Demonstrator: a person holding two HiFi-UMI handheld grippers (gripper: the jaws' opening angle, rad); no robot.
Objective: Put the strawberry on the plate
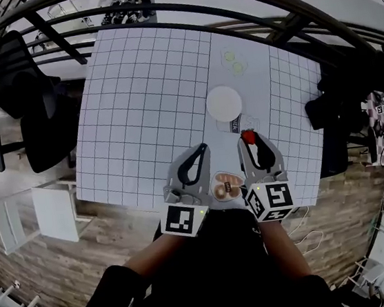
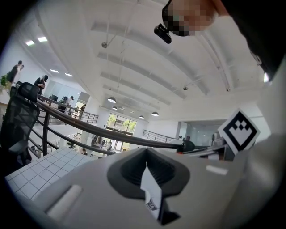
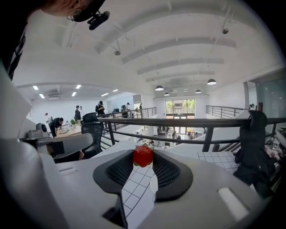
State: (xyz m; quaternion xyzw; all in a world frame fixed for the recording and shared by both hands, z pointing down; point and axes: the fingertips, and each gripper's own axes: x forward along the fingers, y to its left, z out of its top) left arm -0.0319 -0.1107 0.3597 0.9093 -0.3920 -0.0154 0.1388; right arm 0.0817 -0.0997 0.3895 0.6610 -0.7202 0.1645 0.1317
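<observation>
The right gripper (image 1: 248, 139) clamps the small red strawberry (image 3: 143, 155) at its jaw tips, so carry it gently toward 11 o'clock over the round white plate (image 1: 224, 102) and lower before releasing; the left gripper (image 1: 201, 148) has its jaws together, empty.

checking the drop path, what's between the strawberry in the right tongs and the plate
Head view: one small dark-and-white item on the mat by the plate, ahead of the strawberry; too small to identify.

strawberry (image 3: 143, 156): glossy, dimpled | plate (image 1: 224, 103): smooth, matt | floor (image 1: 119, 241): wood planks, matt
</observation>
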